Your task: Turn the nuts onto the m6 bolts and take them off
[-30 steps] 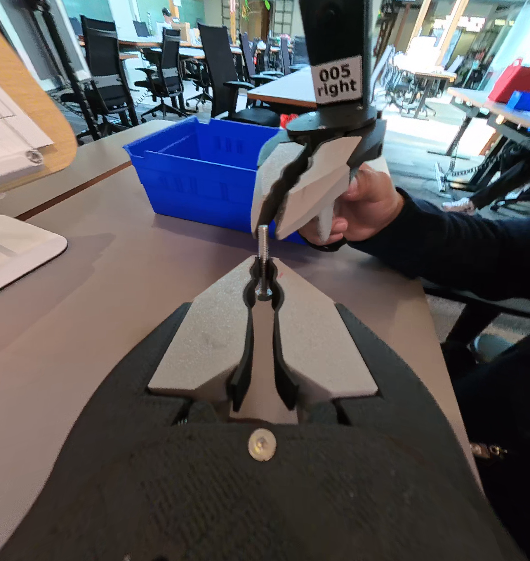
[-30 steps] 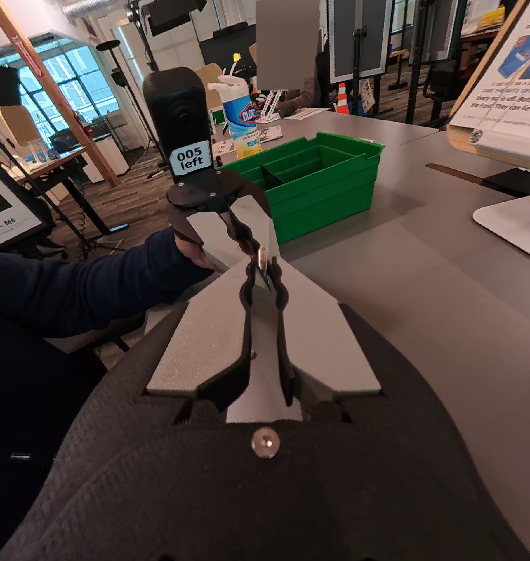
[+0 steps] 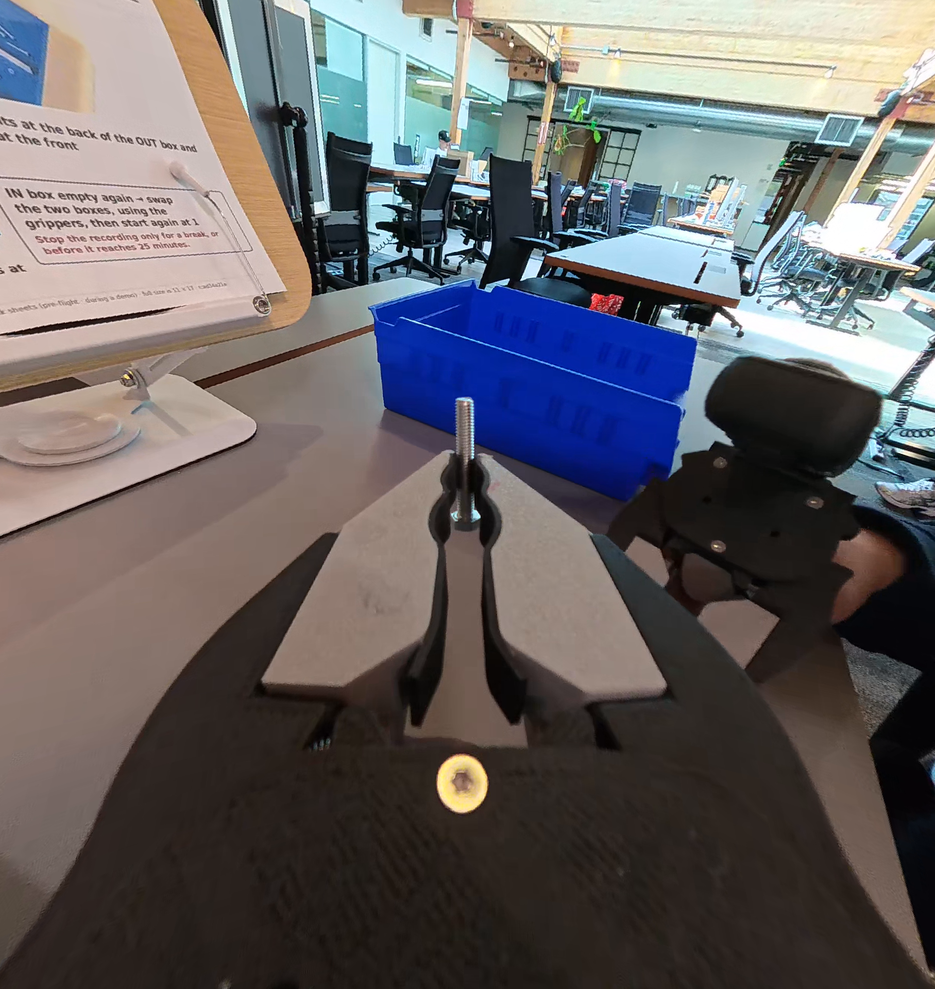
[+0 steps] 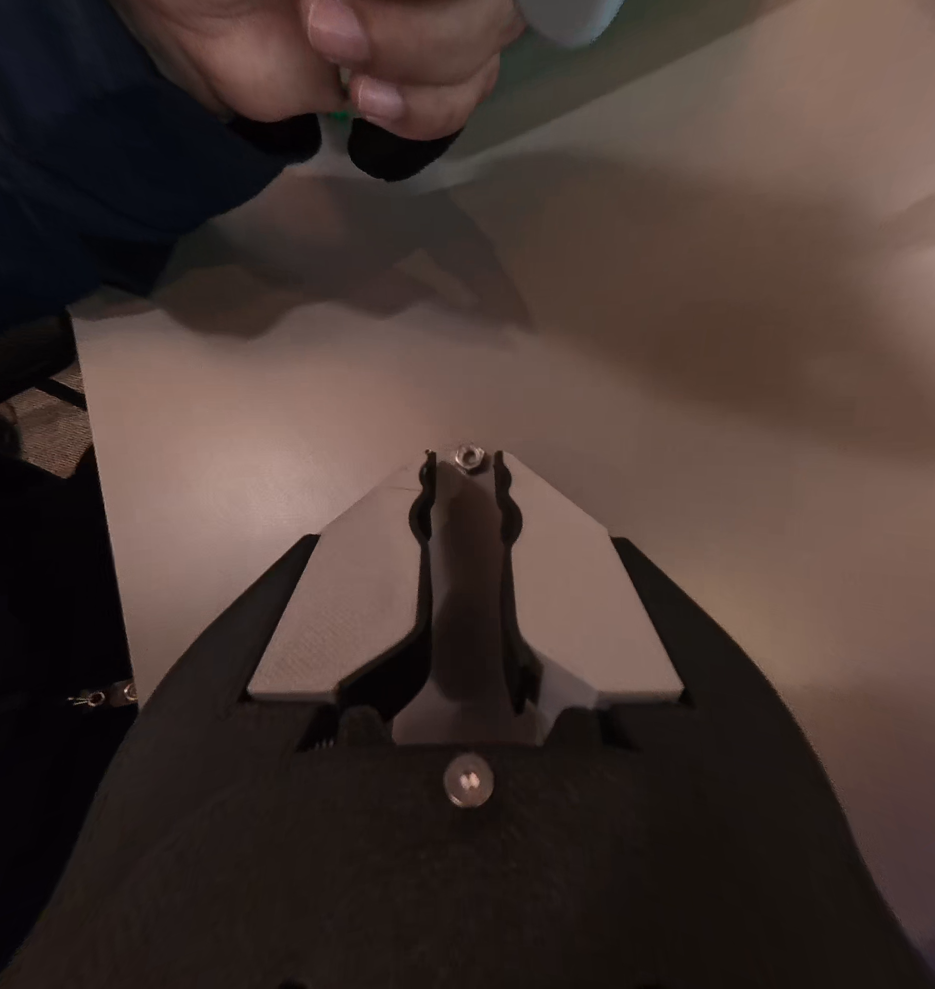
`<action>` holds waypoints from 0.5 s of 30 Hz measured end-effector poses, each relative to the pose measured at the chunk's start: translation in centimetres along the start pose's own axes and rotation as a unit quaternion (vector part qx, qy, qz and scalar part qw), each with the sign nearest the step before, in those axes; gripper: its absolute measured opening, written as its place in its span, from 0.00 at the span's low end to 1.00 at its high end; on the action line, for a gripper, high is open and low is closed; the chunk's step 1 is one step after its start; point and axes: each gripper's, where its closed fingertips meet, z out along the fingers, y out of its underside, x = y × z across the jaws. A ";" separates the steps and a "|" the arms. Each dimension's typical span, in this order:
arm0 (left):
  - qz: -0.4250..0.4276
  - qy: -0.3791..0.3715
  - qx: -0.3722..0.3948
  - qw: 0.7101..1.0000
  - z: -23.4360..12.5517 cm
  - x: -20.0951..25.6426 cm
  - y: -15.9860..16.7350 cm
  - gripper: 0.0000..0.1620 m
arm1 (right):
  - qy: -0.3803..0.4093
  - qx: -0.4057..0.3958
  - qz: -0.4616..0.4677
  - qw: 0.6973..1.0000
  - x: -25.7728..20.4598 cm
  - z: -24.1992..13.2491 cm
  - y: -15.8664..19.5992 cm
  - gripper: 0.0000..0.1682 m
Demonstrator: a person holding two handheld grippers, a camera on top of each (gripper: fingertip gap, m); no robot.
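Left wrist view: the left gripper (image 3: 462,471) is clamped on an M6 bolt (image 3: 464,444), which stands upright with its hex head low between the fingers and its bare threaded shank rising above the tips. No nut sits on it. Behind it a blue bin (image 3: 529,396) rests on the grey table (image 3: 133,588), and a printed instruction sheet (image 3: 96,187) leans on a wooden stand at the left; its wording I leave unquoted. The right gripper's black body (image 3: 749,514) points down at the table, well to the right.

Right wrist view: the right gripper (image 4: 462,460) hangs over the table with its jaws narrowly parted around a loose nut (image 4: 469,458) lying flat between the tips, not gripped. No brand shows here.

I judge this nut already off; binning both parts remains.
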 end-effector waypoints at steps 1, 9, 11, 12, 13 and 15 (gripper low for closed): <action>-0.001 -0.001 -0.001 1.000 0.0 -0.1 0.0 0.01 | 0.002 -0.001 0.002 1.000 0.0 0.1 -0.1 0.11; -0.005 0.009 0.001 1.000 -0.1 0.2 -0.1 0.01 | 0.024 -0.015 -0.013 1.000 0.2 0.4 -0.1 0.04; -0.002 0.022 0.003 1.000 -0.1 0.6 -0.2 0.01 | 0.024 -0.019 -0.013 0.999 0.3 0.2 -0.1 0.04; 0.000 0.027 0.005 1.000 -0.1 0.8 -0.2 0.01 | 0.024 -0.015 -0.011 1.000 0.3 -0.2 -0.3 0.04; 0.000 0.033 0.005 0.999 -0.1 0.9 -0.2 0.01 | 0.021 -0.009 -0.007 1.000 0.4 -0.7 -0.6 0.04; -0.003 0.052 0.007 0.999 -0.1 1.4 -0.2 0.01 | 0.015 0.009 0.004 1.000 0.7 -2.4 -1.6 0.04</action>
